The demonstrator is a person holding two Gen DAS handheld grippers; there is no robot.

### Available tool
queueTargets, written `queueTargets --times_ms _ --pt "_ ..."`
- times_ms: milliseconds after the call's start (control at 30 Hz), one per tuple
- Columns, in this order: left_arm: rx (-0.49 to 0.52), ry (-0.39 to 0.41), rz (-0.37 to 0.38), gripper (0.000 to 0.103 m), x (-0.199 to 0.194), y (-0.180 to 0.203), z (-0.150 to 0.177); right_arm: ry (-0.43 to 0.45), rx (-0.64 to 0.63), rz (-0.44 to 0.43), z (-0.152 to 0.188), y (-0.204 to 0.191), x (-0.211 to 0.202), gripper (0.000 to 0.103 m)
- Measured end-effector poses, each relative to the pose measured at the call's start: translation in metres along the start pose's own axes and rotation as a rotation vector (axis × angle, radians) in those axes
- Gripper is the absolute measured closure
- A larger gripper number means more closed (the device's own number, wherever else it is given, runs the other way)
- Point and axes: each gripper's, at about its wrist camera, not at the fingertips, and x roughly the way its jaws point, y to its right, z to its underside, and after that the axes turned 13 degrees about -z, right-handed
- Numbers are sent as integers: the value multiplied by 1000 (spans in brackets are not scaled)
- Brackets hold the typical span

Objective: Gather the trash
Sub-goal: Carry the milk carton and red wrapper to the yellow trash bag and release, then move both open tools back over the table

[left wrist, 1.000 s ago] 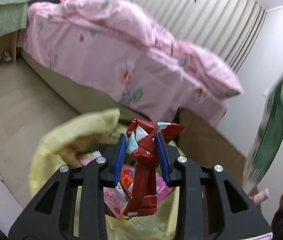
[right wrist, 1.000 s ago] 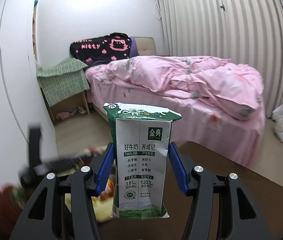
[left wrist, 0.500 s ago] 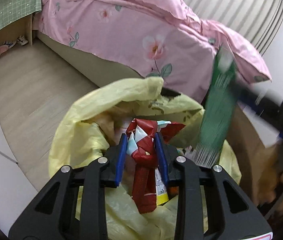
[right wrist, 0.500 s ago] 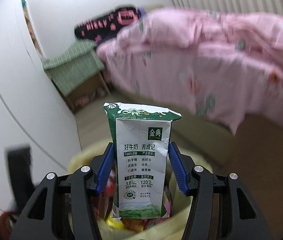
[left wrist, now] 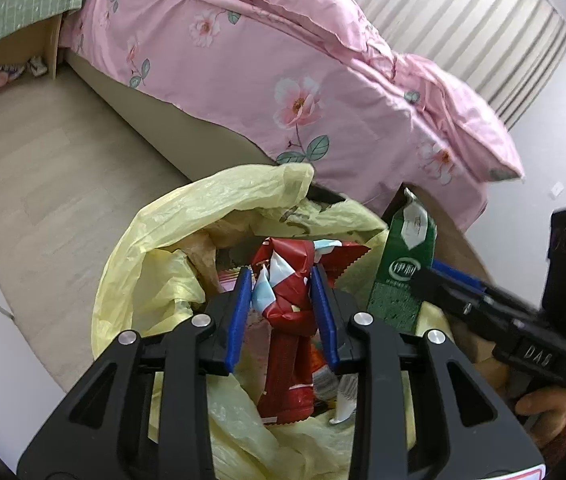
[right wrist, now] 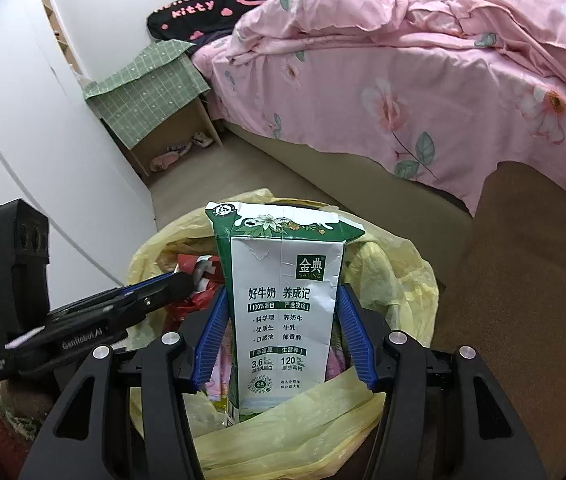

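left gripper (left wrist: 283, 300): jaws opening, crumpled red wrapper (left wrist: 287, 280) between pads, over yellow trash bag (left wrist: 187, 216) for dropping | right gripper (right wrist: 283, 328): clamps milk carton (right wrist: 283, 308) upright, wide, at 3 o'clock of the wrapper, above the bag mouth | bed (right wrist: 423, 92) at 12 o'clock

A bed (right wrist: 323, 152) is covered by a rumpled pink floral quilt (right wrist: 423, 80). A black cushion lettered in pink (right wrist: 219, 4) is seen at its head. Beside it, a wooden nightstand (right wrist: 171, 140) is draped with a green checked cloth (right wrist: 143, 92). Striped curtains (left wrist: 463, 28) are hung behind.
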Motion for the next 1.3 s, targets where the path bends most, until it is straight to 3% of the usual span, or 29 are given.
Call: queueTargets --times_ms 100,267,400,533,633,767,900,1067,1300 --pt "-42 12 6 59 -9 -6 -1 -8 8 -17 -1 -4 -1 49" --pt "-37 38 -24 49 -27 2 2 12 -15 18 3 -17 -23 48" --pt "20 62 -36 41 -48 20 5 54 -10 60 17 -25 -60 48" --pt "111 97 -74 22 -79 52 21 80 1 124 45 -35 -104 48" --pt "202 109 -122 21 -99 77 39 89 3 220 72 -46 -140 48" --pt "272 135 -160 21 -129 108 70 126 55 244 106 -54 -181 48" --pt "334 154 -238 21 -154 130 101 190 55 321 142 -66 -216 48" --pt "361 194 -275 21 -177 142 123 206 58 317 172 -77 -233 48" --pt "382 260 -298 21 -202 150 133 252 56 315 185 -88 -247 48"
